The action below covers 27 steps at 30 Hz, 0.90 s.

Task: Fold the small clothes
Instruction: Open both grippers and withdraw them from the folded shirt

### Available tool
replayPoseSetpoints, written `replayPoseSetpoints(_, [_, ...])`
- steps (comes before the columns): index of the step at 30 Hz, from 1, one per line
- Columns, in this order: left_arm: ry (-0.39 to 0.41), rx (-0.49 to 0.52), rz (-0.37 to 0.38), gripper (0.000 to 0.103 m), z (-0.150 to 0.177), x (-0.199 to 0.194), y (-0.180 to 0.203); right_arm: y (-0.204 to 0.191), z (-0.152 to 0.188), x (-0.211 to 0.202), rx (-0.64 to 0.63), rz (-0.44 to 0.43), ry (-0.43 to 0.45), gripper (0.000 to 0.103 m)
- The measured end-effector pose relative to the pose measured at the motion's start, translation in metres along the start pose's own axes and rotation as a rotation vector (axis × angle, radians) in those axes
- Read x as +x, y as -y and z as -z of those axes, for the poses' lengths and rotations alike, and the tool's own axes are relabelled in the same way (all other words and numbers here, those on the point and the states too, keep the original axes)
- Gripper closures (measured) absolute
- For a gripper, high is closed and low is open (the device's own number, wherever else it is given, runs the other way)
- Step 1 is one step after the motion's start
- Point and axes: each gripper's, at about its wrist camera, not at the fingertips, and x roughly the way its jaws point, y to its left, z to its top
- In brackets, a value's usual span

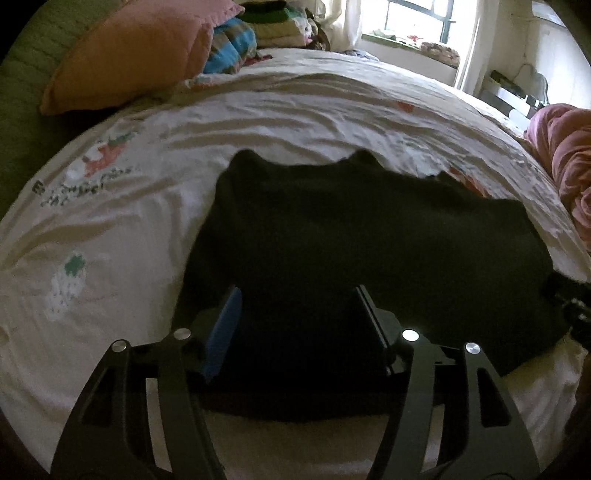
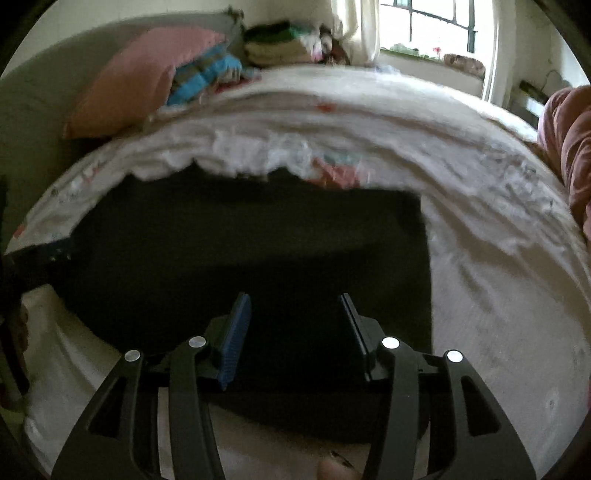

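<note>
A black garment lies spread flat on the white printed bed sheet; it also shows in the right wrist view. My left gripper is open, its jaws wide apart, hovering over the garment's near left part. My right gripper is open too, over the garment's near right part, close to its right edge. Neither holds cloth. The right gripper's body shows at the far right of the left wrist view, and the left gripper's body at the far left of the right wrist view.
An orange-pink pillow and a blue striped blanket lie at the bed's far left. Folded clothes are stacked behind them. A pink bundle of bedding sits at the right. A bright window is at the back.
</note>
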Motion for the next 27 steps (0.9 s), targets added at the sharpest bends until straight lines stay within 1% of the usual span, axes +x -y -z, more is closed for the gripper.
replayPoseSetpoints(2, [-0.002, 0.006, 0.001, 0.049, 0.004, -0.002, 0.001, 0.003, 0.008, 0.005, 0.006, 0.011, -0.046, 0.056])
replayPoseSetpoints(4, [-0.006, -0.003, 0.015, 0.048, 0.008, -0.003, -0.001, 0.010, 0.015, 0.004, 0.035, -0.002, -0.056, 0.055])
replayPoseSetpoints(7, [-0.008, -0.018, 0.027, 0.048, 0.012, -0.004, -0.004, 0.013, 0.024, 0.001, 0.045, -0.015, -0.063, 0.056])
replayPoseSetpoints(13, [-0.003, -0.015, 0.028, 0.048, 0.017, -0.008, -0.005, 0.012, 0.040, -0.003, 0.026, 0.000, -0.079, 0.055])
replayPoseSetpoints(23, [-0.004, -0.021, 0.040, 0.047, 0.026, -0.018, -0.009, 0.013, 0.047, -0.009, 0.030, 0.014, -0.078, 0.054])
replayPoseSetpoints(27, [-0.002, -0.017, 0.044, 0.047, 0.029, -0.023, -0.010, 0.013, 0.050, -0.014, 0.035, 0.021, -0.076, 0.051])
